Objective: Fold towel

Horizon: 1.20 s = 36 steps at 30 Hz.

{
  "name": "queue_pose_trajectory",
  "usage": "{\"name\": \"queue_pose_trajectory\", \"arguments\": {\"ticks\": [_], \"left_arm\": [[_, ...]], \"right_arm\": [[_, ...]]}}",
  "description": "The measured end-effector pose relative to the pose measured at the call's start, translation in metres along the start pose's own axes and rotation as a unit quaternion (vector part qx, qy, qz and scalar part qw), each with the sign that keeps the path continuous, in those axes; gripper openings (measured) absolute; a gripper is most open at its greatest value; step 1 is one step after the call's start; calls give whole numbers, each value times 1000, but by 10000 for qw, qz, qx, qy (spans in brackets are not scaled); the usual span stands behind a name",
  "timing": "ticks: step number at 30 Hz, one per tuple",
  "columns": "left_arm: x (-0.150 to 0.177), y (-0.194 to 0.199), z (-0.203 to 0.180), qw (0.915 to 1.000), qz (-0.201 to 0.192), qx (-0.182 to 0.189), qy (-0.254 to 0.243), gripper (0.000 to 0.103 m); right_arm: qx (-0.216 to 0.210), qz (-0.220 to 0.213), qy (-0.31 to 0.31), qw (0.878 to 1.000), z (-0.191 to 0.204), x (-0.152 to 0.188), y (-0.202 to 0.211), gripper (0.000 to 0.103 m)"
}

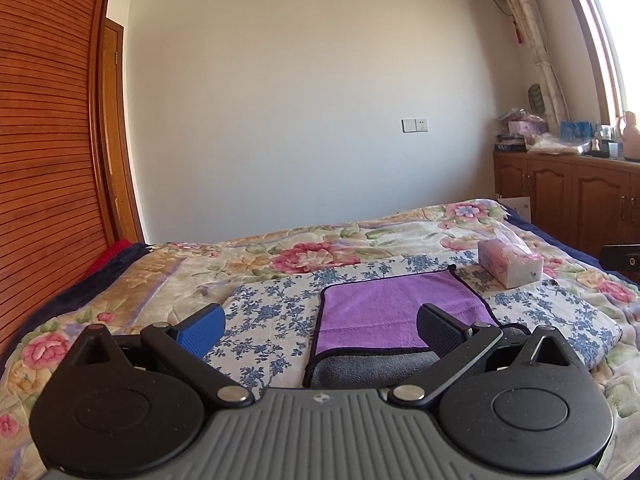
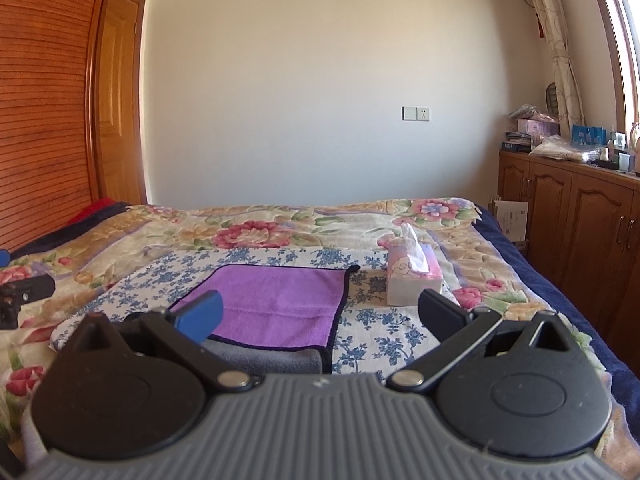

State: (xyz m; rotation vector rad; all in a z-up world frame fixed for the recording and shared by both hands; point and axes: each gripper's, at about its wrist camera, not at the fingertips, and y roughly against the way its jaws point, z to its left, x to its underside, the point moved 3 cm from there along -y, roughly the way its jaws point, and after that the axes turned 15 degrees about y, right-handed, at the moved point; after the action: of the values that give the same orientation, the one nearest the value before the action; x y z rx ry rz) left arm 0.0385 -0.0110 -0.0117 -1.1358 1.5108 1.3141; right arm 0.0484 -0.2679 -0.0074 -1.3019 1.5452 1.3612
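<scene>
While both grippers, left (image 1: 320, 330) and right (image 2: 320, 316), are hovering wide open and empty near the towel (image 1: 396, 312), a one-layer pinch is risking unfolding it.

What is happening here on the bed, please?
A person holds two grippers above a bed to fold a purple towel. The towel lies on a blue-flowered cloth, with its near edge showing a grey side. Both the left gripper and the right gripper are open and hold nothing. A tissue box sits beside the towel.
</scene>
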Motion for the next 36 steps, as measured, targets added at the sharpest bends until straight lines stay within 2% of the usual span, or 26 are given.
{"name": "queue_pose_trajectory", "arguments": {"ticks": [13,30,36], "left_arm": [[-1,-15,-9,9999,43,71,-84,103],[-10,-50,-2,9995,306,64,-26,103],[-10,-66,-3,9994,320,72,-108,103]], "right_arm": [[-96,189,-20,9998,2,2,-15,103],[-241,444,-38,9987,1,7,-40,103],[-306,665,-133,9972,-1,12,-54,103]]}}
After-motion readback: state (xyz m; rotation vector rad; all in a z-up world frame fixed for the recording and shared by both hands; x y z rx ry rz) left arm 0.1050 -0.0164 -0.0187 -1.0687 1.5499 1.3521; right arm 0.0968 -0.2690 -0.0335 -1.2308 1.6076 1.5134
